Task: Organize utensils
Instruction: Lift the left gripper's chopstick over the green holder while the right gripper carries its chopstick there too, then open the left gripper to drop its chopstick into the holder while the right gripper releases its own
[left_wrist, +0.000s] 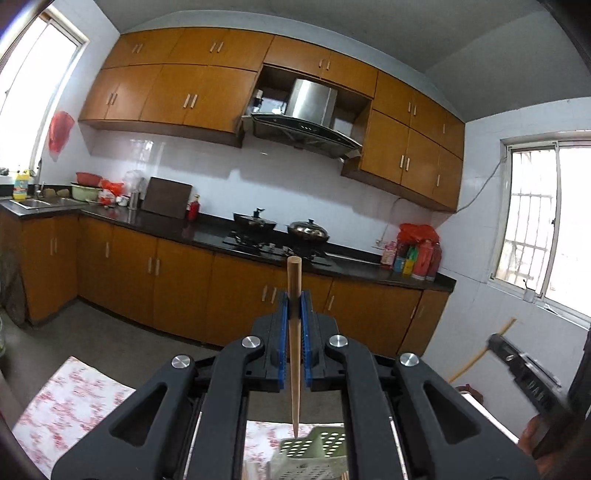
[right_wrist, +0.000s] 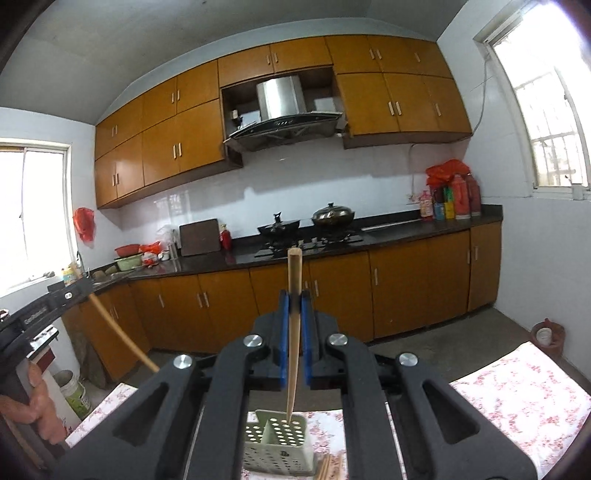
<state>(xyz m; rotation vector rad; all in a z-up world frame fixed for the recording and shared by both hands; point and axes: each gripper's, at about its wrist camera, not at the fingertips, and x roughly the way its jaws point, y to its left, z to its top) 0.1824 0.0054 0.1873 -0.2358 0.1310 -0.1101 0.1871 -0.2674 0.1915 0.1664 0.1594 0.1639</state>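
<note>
Each gripper held one wooden chopstick upright above the green perforated utensil basket.

The left gripper (left_wrist: 294, 306) had its blue pads (left_wrist: 283, 332) closed on a chopstick (left_wrist: 294, 347), thick end up past the fingertips and tapered tip pointing down behind them, just above the rim of the utensil basket (left_wrist: 314, 456). The right gripper (right_wrist: 294, 306) likewise clamped a second chopstick (right_wrist: 293, 343), whose tip reached the top of the basket (right_wrist: 280, 446) beneath it. More chopsticks (right_wrist: 327, 469) lay beside that basket on the floral tablecloth (right_wrist: 517, 398). To the left gripper's right appeared the other gripper, blurred. Beyond the claws stood orange cabinets (left_wrist: 177, 291), a dark countertop (left_wrist: 207, 232) bearing two lidded woks (left_wrist: 308, 230), and a steel range hood (left_wrist: 306, 122) above.
</note>
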